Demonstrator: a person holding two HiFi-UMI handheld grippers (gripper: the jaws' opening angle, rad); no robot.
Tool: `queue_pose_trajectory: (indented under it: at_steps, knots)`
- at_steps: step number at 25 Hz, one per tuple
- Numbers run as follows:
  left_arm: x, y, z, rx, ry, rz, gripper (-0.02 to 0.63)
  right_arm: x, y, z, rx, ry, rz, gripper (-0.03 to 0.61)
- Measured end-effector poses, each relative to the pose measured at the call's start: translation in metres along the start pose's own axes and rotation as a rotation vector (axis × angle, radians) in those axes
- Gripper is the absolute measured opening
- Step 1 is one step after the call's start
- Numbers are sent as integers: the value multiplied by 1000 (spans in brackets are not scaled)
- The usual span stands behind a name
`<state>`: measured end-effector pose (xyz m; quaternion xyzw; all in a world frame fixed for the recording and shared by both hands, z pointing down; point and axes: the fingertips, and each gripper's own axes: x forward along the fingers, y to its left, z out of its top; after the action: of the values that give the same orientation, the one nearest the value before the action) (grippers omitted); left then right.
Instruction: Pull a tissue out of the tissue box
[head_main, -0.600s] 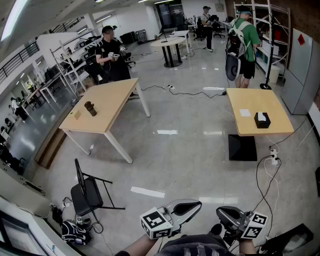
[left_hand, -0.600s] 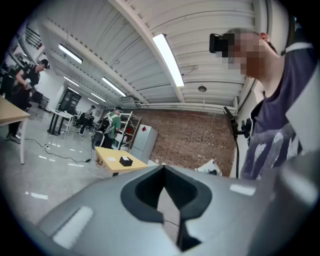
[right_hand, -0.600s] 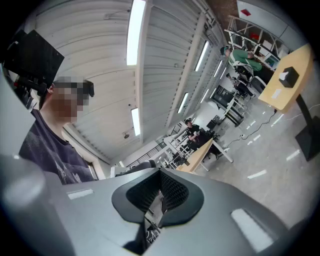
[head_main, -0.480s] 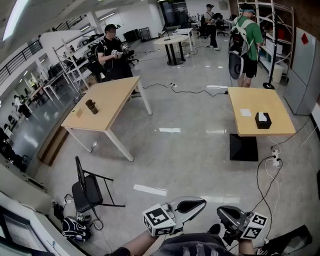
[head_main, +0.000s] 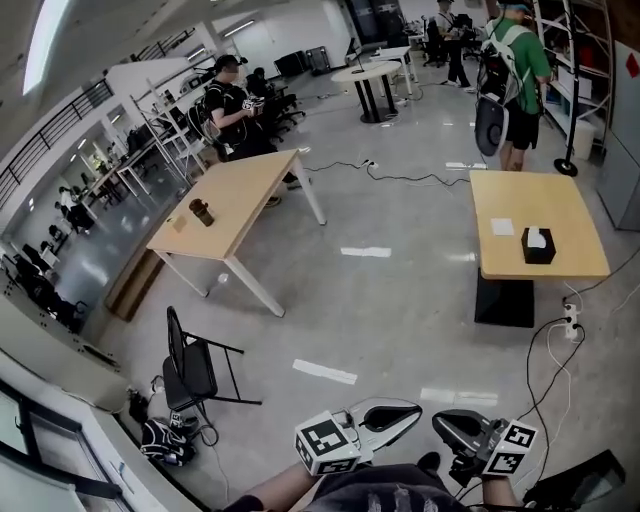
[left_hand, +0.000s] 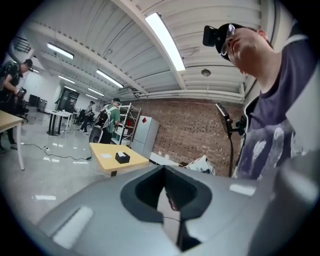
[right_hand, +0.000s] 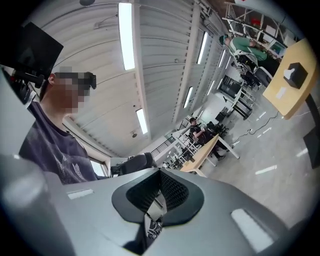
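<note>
Both tools are held low at the bottom edge of the head view, close to the operator's body, with a marker cube carried on each. The left tool (head_main: 395, 415) is shown with its jaws brought fully together, and nothing is clamped between them. The right tool (head_main: 450, 425) is likewise shown with its jaws pressed together and empty. The tissue box (head_main: 538, 245), a black box, is located upright on the light wooden counter (head_main: 545, 195) at the right of the head view, well apart from both tools. A white tissue (head_main: 537, 237) is seen protruding from the top of the box. A white sheet of paper (head_main: 502, 227) is laid flat on the same counter, just beside the box and apart from it. A person in a green shirt (head_main: 515, 65) is positioned beyond the far end of this counter. A second counter (head_main: 240, 195) is located at the left of the view, and a dark cup (head_main: 201, 211) is placed near its left edge. A black folding chair (head_main: 190, 365) is set on the glossy floor (head_main: 380, 300) nearer the operator, and cables (head_main: 545, 345) are run across the floor below the right counter.
</note>
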<state>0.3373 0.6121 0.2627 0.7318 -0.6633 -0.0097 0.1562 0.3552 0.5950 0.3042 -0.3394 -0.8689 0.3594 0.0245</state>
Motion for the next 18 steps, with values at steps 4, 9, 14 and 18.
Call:
queue_pose_trajectory:
  at_steps: [4,9,14,18]
  knots:
    - [33,-4,6,28,11,3,2,-20,-15,15,-1,13,19,0]
    - [72,0,8,41,23,-28,2,-49,-42,32,0,-22,-14,-1]
    - [104,11,13,68,19,-81,2,-68,-69,46,-12,-61,-92,-1]
    - [130,22,9,28,34,-148,2,-83,-79,53,-45,-73,-192,0]
